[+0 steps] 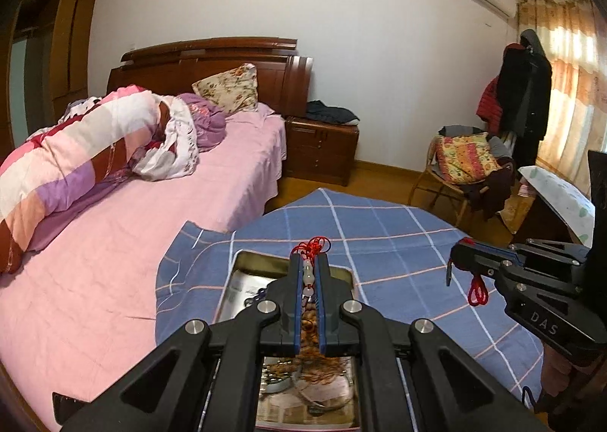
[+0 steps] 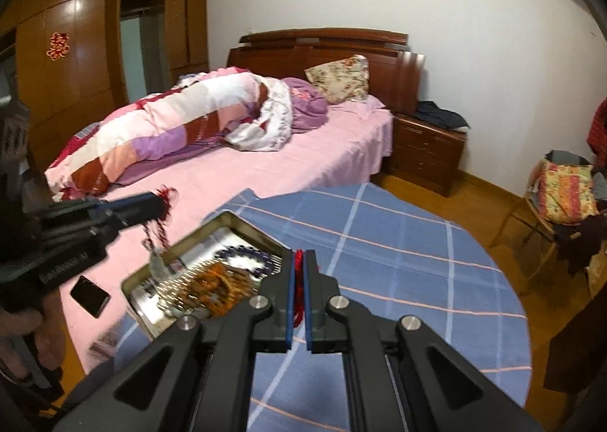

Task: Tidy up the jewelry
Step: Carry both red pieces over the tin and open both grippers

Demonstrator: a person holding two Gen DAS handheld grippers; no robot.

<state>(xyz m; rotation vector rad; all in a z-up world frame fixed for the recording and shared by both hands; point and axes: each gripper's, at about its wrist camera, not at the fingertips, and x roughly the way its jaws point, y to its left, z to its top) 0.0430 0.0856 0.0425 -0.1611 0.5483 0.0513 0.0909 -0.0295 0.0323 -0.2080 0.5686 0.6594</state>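
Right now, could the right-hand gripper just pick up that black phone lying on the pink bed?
Probably not. The right gripper is shut on a red cord, and the phone lies beyond the metal tin, near the left gripper, which crowds that side.

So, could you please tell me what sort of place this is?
A home bedroom: a dark wooden-headboard bed with pink sheet, a tall brown wooden wardrobe, and a matching wooden nightstand.
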